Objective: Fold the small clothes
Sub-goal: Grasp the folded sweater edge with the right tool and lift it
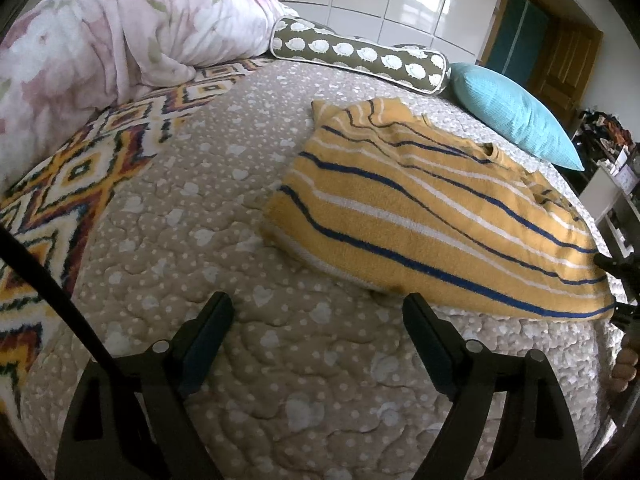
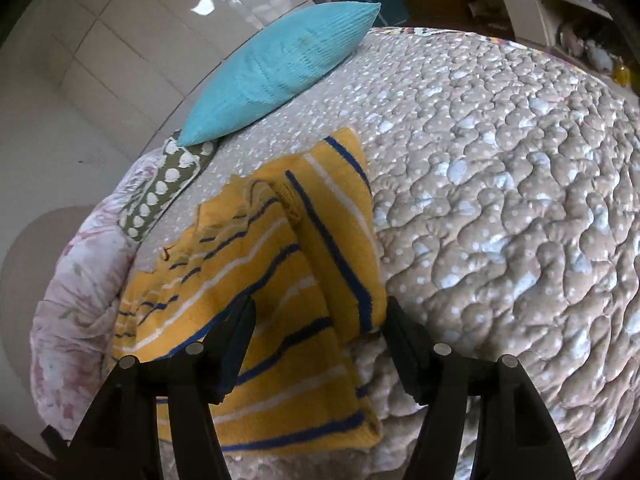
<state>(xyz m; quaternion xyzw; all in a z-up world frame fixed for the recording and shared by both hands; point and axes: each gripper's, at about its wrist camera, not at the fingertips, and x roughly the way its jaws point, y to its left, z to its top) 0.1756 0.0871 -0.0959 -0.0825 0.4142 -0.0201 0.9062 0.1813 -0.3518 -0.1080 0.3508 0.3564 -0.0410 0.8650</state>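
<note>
A yellow knit sweater [image 1: 420, 208] with blue and white stripes lies partly folded on the quilted bed. In the left wrist view my left gripper [image 1: 320, 304] is open and empty over bare quilt, just short of the sweater's near edge. In the right wrist view the sweater [image 2: 280, 280] lies under and ahead of my right gripper [image 2: 320, 308], which is open with its jaws apart above the folded part and its near corner. The right gripper also shows at the right edge of the left wrist view [image 1: 622, 280].
The beige heart-pattern quilt [image 1: 200, 240] covers the bed. A turquoise pillow [image 1: 512, 112], a green bolster with white shapes [image 1: 360, 54] and a pink floral duvet [image 1: 100, 48] lie at the far side. A patterned blanket [image 1: 72, 176] lies left. Shelves [image 2: 580, 8] stand beyond the bed.
</note>
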